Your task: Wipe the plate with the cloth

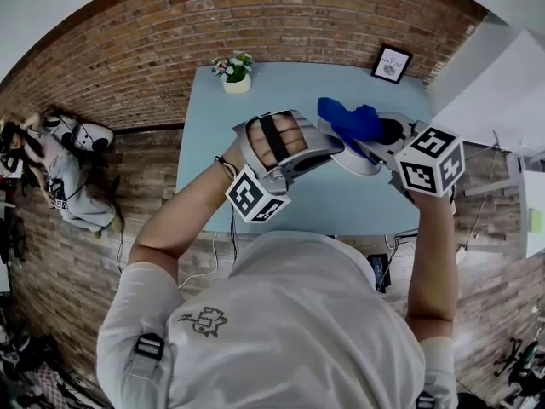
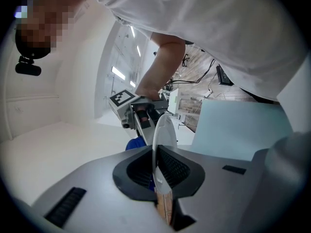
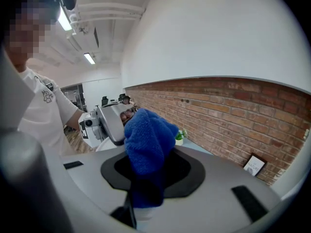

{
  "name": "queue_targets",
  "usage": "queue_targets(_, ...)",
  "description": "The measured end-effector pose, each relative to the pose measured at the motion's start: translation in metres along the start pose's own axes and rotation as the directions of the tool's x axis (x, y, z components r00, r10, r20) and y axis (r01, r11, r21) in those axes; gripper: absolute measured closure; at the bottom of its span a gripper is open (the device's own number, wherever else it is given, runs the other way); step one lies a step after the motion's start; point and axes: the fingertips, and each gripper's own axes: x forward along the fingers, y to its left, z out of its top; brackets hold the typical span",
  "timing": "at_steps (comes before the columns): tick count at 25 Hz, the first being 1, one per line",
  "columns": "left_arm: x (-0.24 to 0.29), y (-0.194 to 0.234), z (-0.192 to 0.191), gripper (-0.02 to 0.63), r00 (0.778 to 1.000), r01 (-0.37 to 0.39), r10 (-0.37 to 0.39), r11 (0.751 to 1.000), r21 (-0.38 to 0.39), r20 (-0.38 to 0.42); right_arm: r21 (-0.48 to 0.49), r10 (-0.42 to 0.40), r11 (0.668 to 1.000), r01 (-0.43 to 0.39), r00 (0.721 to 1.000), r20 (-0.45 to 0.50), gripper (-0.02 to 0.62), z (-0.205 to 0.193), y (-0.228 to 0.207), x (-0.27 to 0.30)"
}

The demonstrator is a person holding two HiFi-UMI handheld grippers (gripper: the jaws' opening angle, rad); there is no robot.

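Observation:
A white plate is held on edge above the table, and my left gripper is shut on its rim. In the left gripper view the plate stands edge-on between the jaws of the left gripper. A blue cloth is bunched in my right gripper, which is shut on it. The cloth lies against the plate's far side. In the right gripper view the cloth fills the jaws of the right gripper and hides the pads; the left gripper shows just behind it.
A light blue table lies below both hands, against a brick wall. A small pot of flowers stands at its far left corner and a framed picture at the far right. Bags and clutter lie on the floor to the left.

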Motion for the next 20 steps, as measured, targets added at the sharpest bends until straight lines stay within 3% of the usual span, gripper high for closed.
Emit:
queue_targets(6, 0.003, -0.013, -0.021, 0.583, 0.998, 0.008, -0.012, 0.998, -0.067, -0.056, 0.010, 0.073, 0.997, -0.074, 0.997, 0.020, 0.479, -0.002, 0.012, 0.004)
queue_targets(10, 0.005, -0.031, -0.040, 0.583, 0.996, 0.026, -0.043, 0.979, -0.201, -0.084, 0.067, 0.093, 0.993, -0.094, 0.996, 0.010, 0.479, -0.024, 0.001, 0.010)
queue_targets(13, 0.008, -0.049, -0.049, 0.583, 0.994, 0.033, -0.068, 0.934, -0.355, -0.086, 0.111, 0.092, 0.989, -0.093, 0.996, 0.011, 0.479, -0.043, -0.008, 0.014)
queue_targets(17, 0.013, -0.074, -0.066, 0.583, 0.988, 0.023, -0.094, 0.874, -0.485, -0.124, 0.152, 0.089, 0.984, -0.088, 0.996, 0.002, 0.479, -0.069, -0.019, 0.020)
queue_targets(20, 0.019, -0.097, -0.075, 0.583, 0.978, 0.036, -0.148, 0.811, -0.584, -0.145, 0.189, 0.086, 0.978, -0.083, 0.996, -0.012, 0.479, -0.092, -0.029, 0.024)
